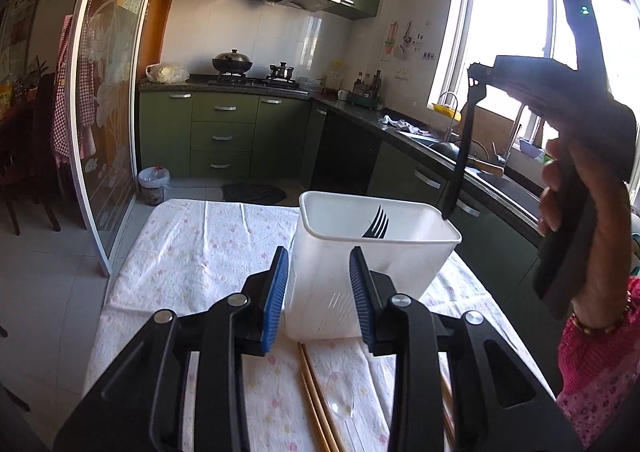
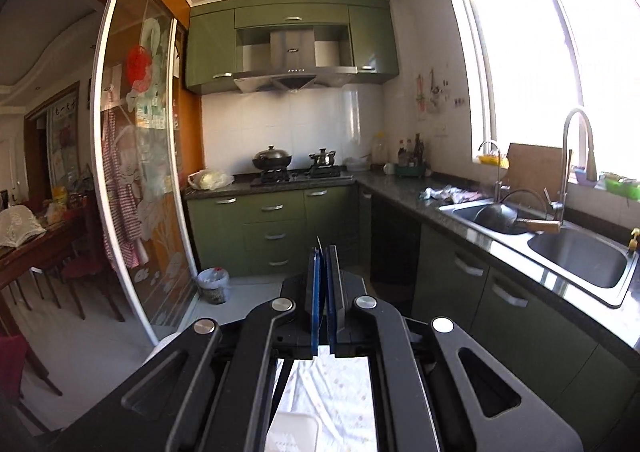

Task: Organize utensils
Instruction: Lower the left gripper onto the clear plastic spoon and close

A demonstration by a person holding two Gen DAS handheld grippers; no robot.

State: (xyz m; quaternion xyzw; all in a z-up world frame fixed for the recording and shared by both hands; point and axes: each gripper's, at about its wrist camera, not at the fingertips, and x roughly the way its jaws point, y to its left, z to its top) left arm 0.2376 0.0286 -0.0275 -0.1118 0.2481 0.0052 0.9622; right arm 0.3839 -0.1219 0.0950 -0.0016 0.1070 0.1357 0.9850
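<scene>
A white plastic utensil holder (image 1: 372,252) stands on the flowered tablecloth (image 1: 208,252). A black fork (image 1: 377,223) rests inside it, tines up. My left gripper (image 1: 319,264) is open just in front of the holder, with nothing between its blue pads (image 1: 276,292). At the upper right a hand holds my right gripper (image 1: 478,82), shut on a long black utensil (image 1: 460,156). The utensil hangs down to the holder's right rim; I cannot tell if its end is inside. In the right wrist view the right gripper (image 2: 323,252) is shut, with a thin dark tip (image 2: 319,241) sticking out.
Wooden chopsticks (image 1: 316,392) and a clear plastic spoon (image 1: 342,400) lie on the cloth under the left gripper. Green kitchen cabinets (image 1: 224,132), a stove with pots (image 1: 232,62) and a sink (image 2: 576,260) lie beyond. A glass sliding door (image 1: 108,112) stands at the left.
</scene>
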